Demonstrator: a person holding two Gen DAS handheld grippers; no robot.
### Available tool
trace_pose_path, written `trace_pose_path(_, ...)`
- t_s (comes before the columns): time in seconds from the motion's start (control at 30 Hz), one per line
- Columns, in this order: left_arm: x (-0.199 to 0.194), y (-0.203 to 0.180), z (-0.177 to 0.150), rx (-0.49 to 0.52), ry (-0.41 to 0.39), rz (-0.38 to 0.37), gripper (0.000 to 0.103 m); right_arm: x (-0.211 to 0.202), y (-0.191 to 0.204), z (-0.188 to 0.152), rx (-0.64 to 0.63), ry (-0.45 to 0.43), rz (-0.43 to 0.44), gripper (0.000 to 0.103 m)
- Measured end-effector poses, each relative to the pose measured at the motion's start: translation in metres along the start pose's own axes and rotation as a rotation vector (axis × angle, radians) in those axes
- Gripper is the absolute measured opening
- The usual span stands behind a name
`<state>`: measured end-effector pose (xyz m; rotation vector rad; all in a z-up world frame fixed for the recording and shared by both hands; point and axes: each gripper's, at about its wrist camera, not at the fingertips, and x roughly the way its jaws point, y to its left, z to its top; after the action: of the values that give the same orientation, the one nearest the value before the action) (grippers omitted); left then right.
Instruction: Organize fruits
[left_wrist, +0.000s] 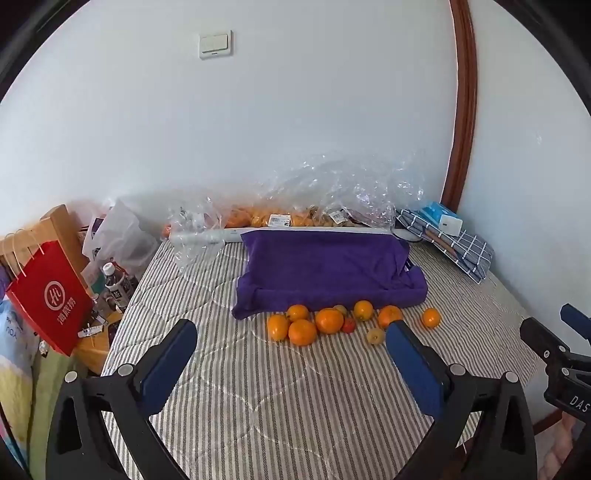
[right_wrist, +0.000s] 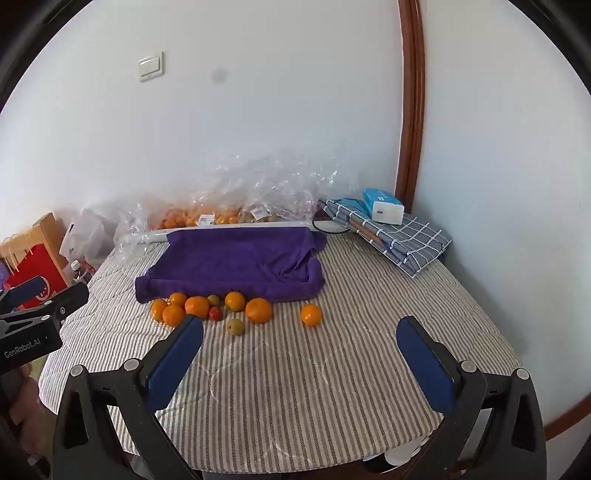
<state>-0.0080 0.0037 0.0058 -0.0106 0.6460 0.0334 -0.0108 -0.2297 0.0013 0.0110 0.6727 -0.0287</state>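
Both tools are hanging above the striped surface (right_wrist: 295, 387) with nothing between their pads. The left tool (left_wrist: 291, 354) is standing wide, and the right tool (right_wrist: 299, 350) is standing equally wide. The oranges (right_wrist: 197, 306) are lying clustered at eleven o'clock from the right tool, just beside the purple towel (right_wrist: 236, 258). One lone orange (right_wrist: 311, 314) is sitting at twelve o'clock.

Left gripper (left_wrist: 291, 332) and right gripper (right_wrist: 299, 328) tilt downward, fingers spread wide.
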Motion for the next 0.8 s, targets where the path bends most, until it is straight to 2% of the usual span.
trace_pose_path(0.8, 0.0, 0.004, 0.0, -0.016, -0.009, 0.013, 0.103, -0.002, 0.009, -0.001, -0.003, -0.011, 0.03, 0.103)
